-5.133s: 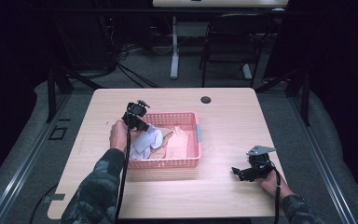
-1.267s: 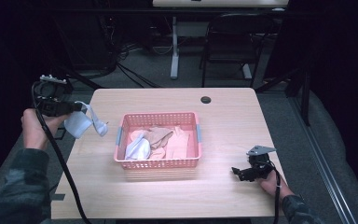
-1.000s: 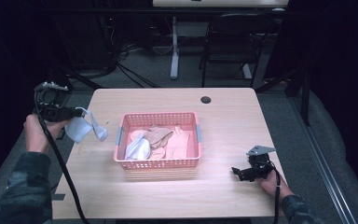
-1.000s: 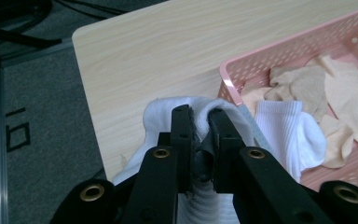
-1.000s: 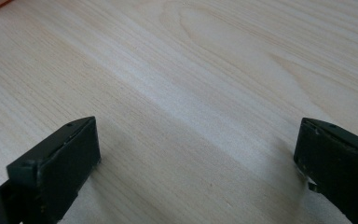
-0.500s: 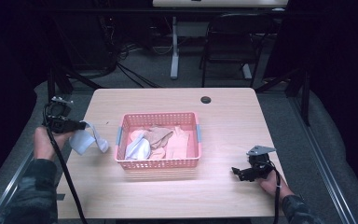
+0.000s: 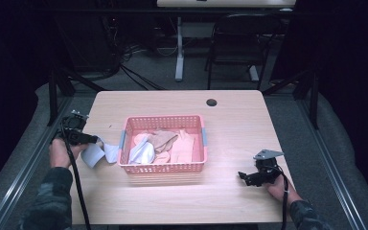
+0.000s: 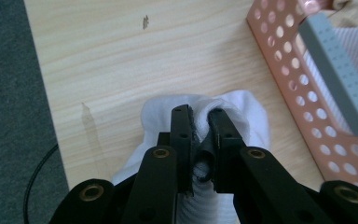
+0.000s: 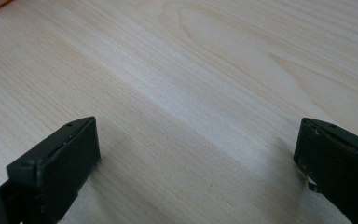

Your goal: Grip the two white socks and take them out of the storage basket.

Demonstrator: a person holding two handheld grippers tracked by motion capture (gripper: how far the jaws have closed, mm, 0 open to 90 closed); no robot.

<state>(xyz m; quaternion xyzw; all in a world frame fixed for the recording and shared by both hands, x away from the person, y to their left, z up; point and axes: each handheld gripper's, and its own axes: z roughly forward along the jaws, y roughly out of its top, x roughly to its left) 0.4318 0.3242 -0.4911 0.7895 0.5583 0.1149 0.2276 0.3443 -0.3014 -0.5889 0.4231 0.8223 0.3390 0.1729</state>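
Lying on the table [image 7: 230,115] just off the basket's [image 7: 163,167] 9 o'clock side, a white sock [image 7: 98,154] is pinched between the closed jaws of the left gripper [image 7: 94,140], its fabric bunched around them in the left gripper view. More cloths [image 7: 165,146] fill the basket. Toward 4 o'clock from it, well apart, the right gripper [image 7: 242,176] rests low over bare wood, jaws spread wide and empty.

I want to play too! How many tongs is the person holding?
2. The left tongs sit left of the pink basket, shut on a white sock. The right tongs rest open near the table's right front.
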